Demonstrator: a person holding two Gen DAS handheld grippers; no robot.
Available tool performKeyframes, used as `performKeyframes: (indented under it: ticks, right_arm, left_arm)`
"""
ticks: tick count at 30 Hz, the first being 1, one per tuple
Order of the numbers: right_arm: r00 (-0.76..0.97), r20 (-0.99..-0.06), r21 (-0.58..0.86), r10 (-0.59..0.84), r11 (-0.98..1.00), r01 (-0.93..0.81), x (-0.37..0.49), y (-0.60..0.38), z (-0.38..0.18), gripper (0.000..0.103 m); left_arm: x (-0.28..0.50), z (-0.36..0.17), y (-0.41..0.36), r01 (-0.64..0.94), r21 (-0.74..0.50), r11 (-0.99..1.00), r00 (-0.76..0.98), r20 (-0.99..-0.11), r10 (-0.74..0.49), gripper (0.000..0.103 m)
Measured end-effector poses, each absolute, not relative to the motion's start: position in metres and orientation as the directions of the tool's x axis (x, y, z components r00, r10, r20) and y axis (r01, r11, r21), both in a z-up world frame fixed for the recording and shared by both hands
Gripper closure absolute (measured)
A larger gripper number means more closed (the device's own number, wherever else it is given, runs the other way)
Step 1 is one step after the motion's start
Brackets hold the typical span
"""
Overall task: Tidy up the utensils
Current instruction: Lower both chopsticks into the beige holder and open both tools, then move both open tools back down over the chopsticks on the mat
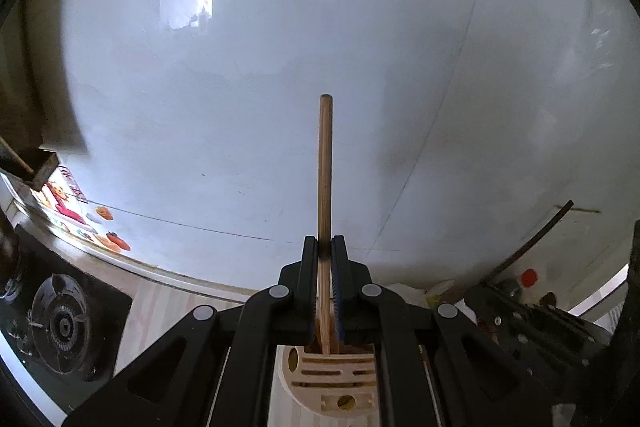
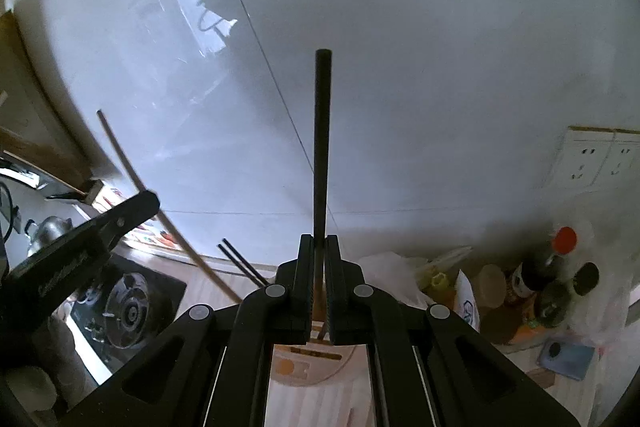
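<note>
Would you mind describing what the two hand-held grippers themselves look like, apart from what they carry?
Both are matte black plastic linkages with round grey pivot caps. The left hand-held gripper has a ribbed blue pad on one finger. The right hand-held gripper has dark ribbed pads on its fingers. In the right wrist view, the left unit's side carries faint embossed lettering. No cables or sleeves show.

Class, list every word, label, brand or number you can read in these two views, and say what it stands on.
Raised lettering on the left claw's arm: too blurred to read.
Blue print on the white packet: unreadable.
Red characters on the colourful sheet by the stove: unreadable.
Dark bottle label: too small.
</note>
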State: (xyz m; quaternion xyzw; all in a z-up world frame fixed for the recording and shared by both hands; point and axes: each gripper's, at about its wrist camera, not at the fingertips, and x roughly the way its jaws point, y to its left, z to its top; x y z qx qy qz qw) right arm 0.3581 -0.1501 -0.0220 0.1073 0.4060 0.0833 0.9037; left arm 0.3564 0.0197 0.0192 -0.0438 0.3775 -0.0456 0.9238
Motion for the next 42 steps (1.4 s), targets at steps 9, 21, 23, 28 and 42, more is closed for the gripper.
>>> performKeyframes:
  ticks: [9, 21, 23, 28, 42]
  right_arm:
    - [0.586, -0.777, 0.245, 0.230, 0.968, -0.055, 0.375, -0.144, -0.056, 0.098]
    - [0.550, -0.808, 0.250, 0.211, 0.968, -0.004, 0.367, -0.161, -0.060, 0.060]
    - [0.567, -0.802, 0.237, 0.187, 0.971, 0.014, 0.353, -0.169, -0.059, 0.056]
    - [0.588, -0.798, 0.225, 0.134, 0.971, 0.083, 0.313, -0.193, -0.065, 0.046]
    - [0.535, -0.843, 0.193, 0.054, 0.959, 0.207, 0.214, -0.235, -0.142, 0.023]
  left_arm:
    - [0.374, -0.013, 0.020, 0.062, -0.109, 0.992, 0.649, -0.750, -0.123, 0.099]
    - [0.321, 0.002, 0.037, -0.008, -0.065, 0.998, 0.685, -0.727, -0.042, 0.032]
    - [0.307, -0.002, 0.041, -0.022, -0.047, 0.999, 0.692, -0.722, -0.019, 0.015]
    - [0.274, -0.024, 0.048, -0.069, 0.002, 0.998, 0.687, -0.726, 0.048, 0.000]
    - [0.212, -0.132, 0.027, -0.033, 0.063, 0.998, 0.473, -0.878, 0.071, 0.000]
